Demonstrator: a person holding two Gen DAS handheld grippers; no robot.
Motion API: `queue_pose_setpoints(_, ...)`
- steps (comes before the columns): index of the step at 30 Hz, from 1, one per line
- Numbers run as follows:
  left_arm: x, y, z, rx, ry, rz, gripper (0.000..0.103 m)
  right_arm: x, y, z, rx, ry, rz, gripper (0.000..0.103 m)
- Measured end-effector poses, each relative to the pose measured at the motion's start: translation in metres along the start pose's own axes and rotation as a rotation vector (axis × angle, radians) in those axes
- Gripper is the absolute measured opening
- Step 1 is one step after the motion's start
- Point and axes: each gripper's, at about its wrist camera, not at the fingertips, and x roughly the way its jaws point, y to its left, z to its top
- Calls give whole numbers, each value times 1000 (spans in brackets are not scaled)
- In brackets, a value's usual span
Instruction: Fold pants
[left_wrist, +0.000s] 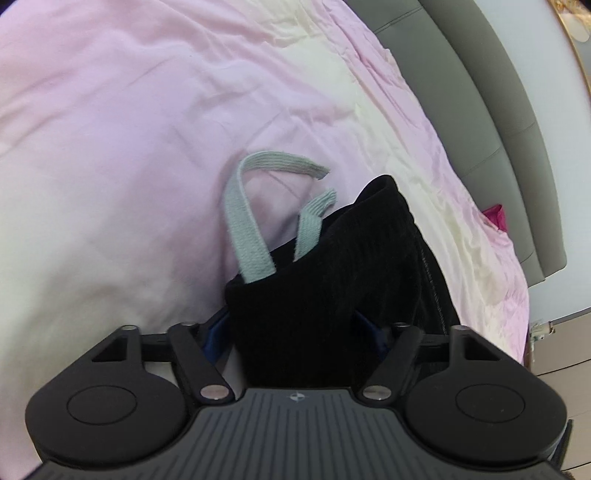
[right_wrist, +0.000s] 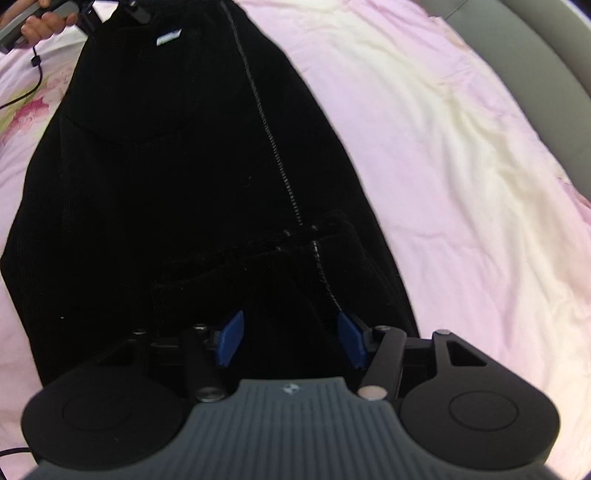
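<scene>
**Visitor:** Where are the pants (right_wrist: 166, 166)?

**Onlooker:** Spread dark and long on the pink bed sheet (right_wrist: 443, 129), running away from the right gripper (right_wrist: 291, 338). A doubled hem end lies bunched just ahead of its fingers (right_wrist: 232, 338). Those blue pads stand spread, with black cloth between them; I cannot tell whether they press on it.

**Visitor:** And the left gripper (left_wrist: 299, 328)?

**Onlooker:** Its fingers are mostly buried under a hump of the same ribbed cloth. Only slivers of blue show either side, so the grip cannot be told. A pale grey drawstring (left_wrist: 243, 225) loops out onto the sheet just beyond them.

**Visitor:** How will the fabric behave?

**Onlooker:** Soft, thick, limp, I would judge: it will sag and slide on itself. Best taken at the waistband and hem, through every layer.

**Visitor:** Do the views differ?

**Onlooker:** The left alone shows the drawstring and the grey headboard (left_wrist: 491, 122). The right alone shows the full length, a zip-like seam, a small white label (right_wrist: 168, 38), and a hand (right_wrist: 44, 24) far beyond the fingers.
</scene>
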Motion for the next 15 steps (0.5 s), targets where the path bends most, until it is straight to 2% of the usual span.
queue_pose_setpoints(3, -1, -4, -1, -17, -22, 16, 54, 17, 1, 3, -55, 29, 31, 59)
queue_pose_setpoints(5, -9, -10, -2, -2, -47, 11, 39, 23, -5, -1, -57, 45, 62, 62)
queue_pose_setpoints(9, -36, -45, -4, 79, -112, -3, 32, 29, -11, 6, -35, 74, 85, 63)
queue_pose_setpoints(13, -64, -112, -9, 207, -164, -10, 30, 22, -4, 7, -11, 56, 59, 62)
queue_pose_setpoints(15, -76, -152, -14, 284, -177, -11, 30, 15, -4, 8, 25, 52, 30, 66)
